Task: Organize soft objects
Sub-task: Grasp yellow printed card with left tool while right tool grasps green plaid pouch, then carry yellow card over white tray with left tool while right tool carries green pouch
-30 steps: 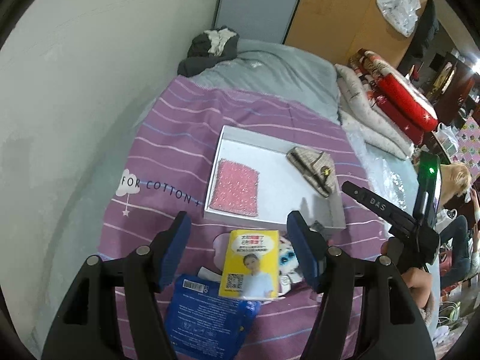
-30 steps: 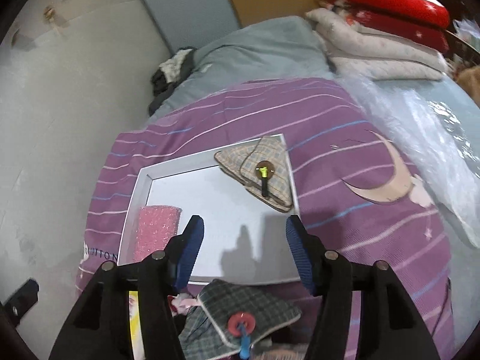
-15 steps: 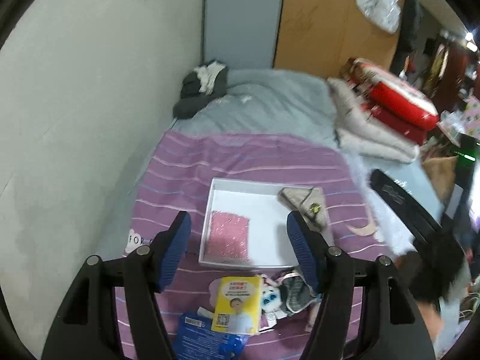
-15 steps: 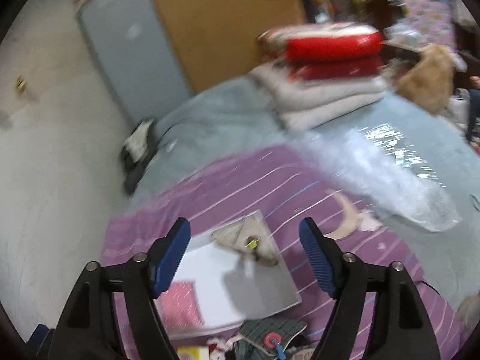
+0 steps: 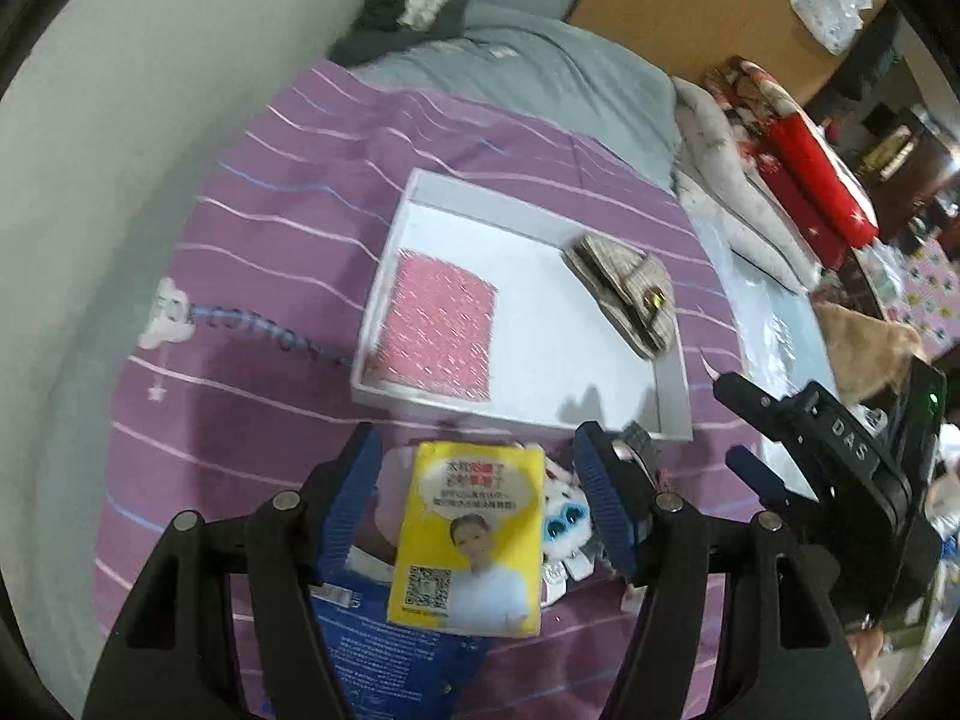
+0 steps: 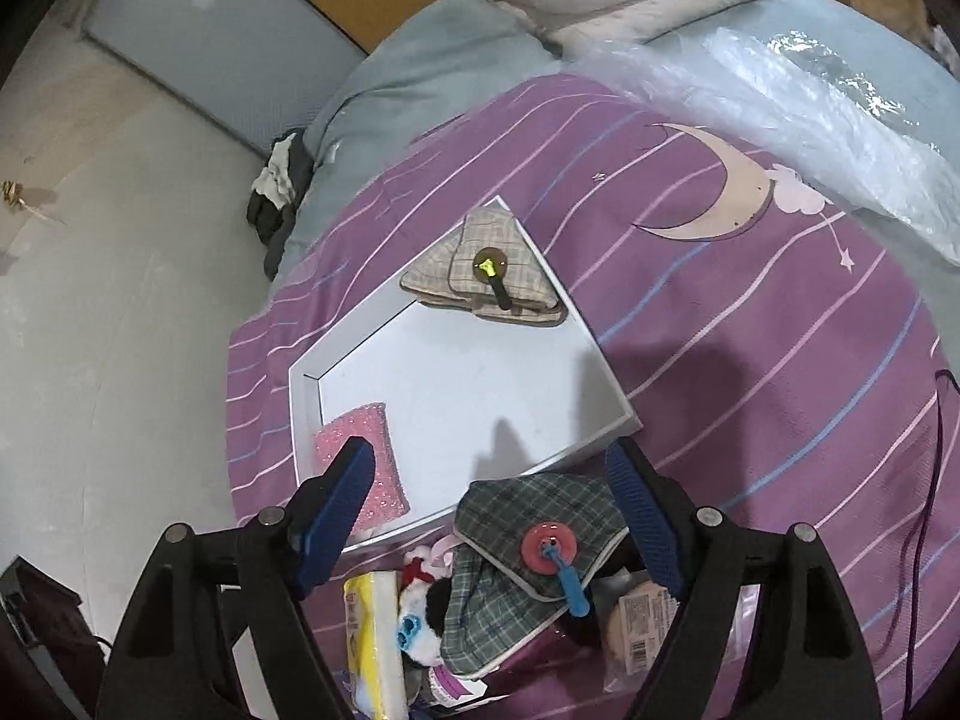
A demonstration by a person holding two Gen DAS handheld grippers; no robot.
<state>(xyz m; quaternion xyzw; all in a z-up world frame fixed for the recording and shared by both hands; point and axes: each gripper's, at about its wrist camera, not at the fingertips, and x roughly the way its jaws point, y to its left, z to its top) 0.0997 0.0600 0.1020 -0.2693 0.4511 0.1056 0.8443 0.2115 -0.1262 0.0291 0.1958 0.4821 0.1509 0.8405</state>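
Note:
A white tray [image 5: 672, 396] lies on the purple striped bedspread. In it are a pink sponge cloth [image 5: 438, 324] and a beige plaid pouch [image 5: 624, 306]. In front of the tray is a small pile: a yellow tissue pack [image 5: 474, 534], a blue packet [image 5: 384, 648] and a white plush with blue eyes [image 5: 564, 516]. My left gripper [image 5: 480, 477] hovers open over the yellow pack without pressing on it. My right gripper [image 6: 492, 471] stands open above a green plaid pouch with a red button [image 6: 528, 534], beside the plush [image 6: 420, 618]. It also shows at the right of the left wrist view as the right gripper [image 5: 729, 420].
A grey duvet [image 5: 540, 78] and dark clothes [image 5: 408, 6] lie beyond the bedspread, against the wall at left. Folded white and red blankets [image 5: 804, 180] and a clear plastic sheet [image 6: 810, 114] lie to the right. A thin cable [image 6: 930, 510] runs along the bedspread's right side.
Both grippers lifted away half a second ago and have come back down close over the pile. The right gripper's jaws stand wider than a second ago, and its view has rolled.

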